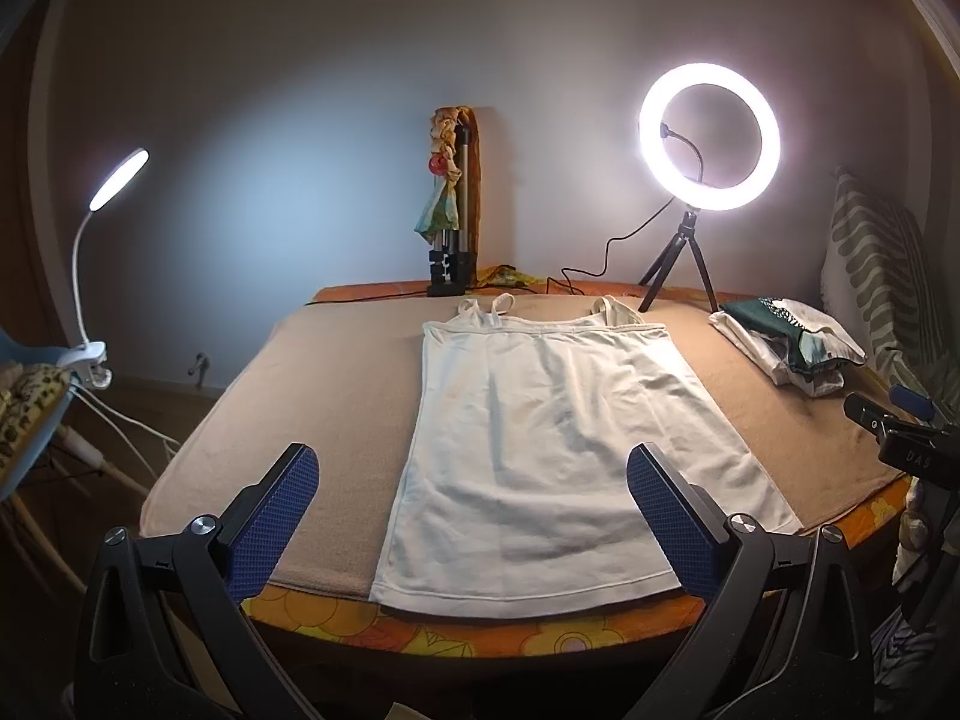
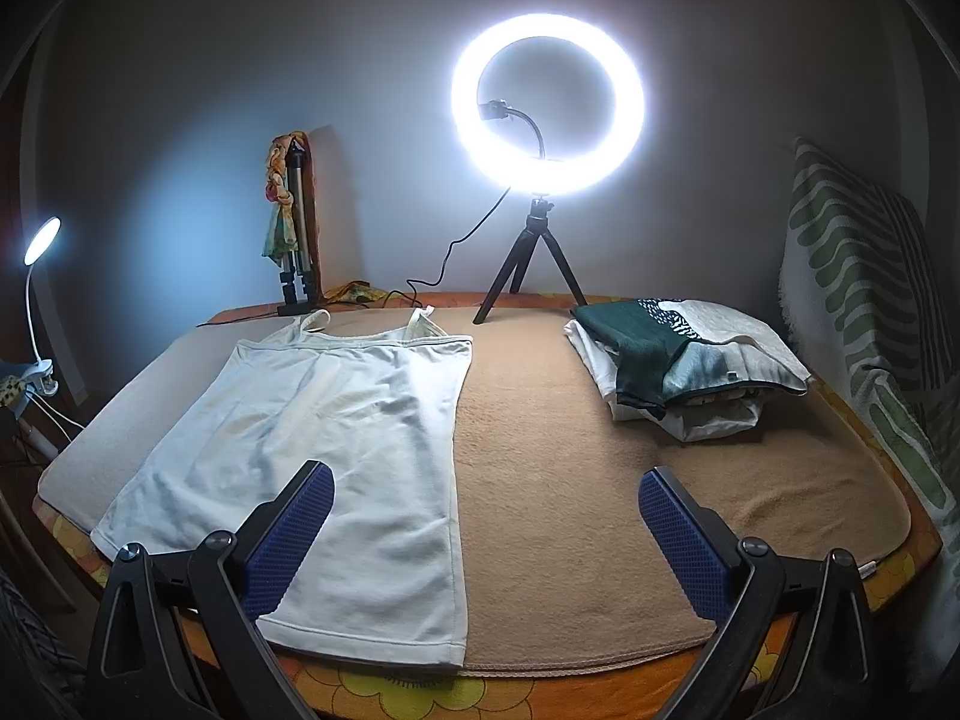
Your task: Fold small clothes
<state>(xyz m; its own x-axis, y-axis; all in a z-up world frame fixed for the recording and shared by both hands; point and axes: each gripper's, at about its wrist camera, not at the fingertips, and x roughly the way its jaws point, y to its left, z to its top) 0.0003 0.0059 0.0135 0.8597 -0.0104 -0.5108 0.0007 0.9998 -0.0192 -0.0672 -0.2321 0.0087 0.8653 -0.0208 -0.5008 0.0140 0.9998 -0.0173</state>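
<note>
white camisole spread flat on a tan blanket, straps toward the far wall, hem at the near edge and hanging slightly over onto the orange flowered cover beneath. left gripper held above the near edge with jaws spread wide, nothing between them; seen past the gap, the lower half of the camisole, the right blue pad overlapping its hem corner in view (touching or hovering: cannot tell). right gripper likewise released, jaws wide apart, empty; camisole lying to its left, its right seam running between the two pads, left pad over the cloth, right pad over bare blanket.

at the far right of the blanket, a stack of folded clothes, green-patterned piece on top, well apart from the camisole. behind, a lit ring light on a small tripod, cable trailing left. folded tripod with a scarf against the wall. clip lamp lit off to the left. striped cushion on the right side. between either gripper and the camisole, only open air.
</note>
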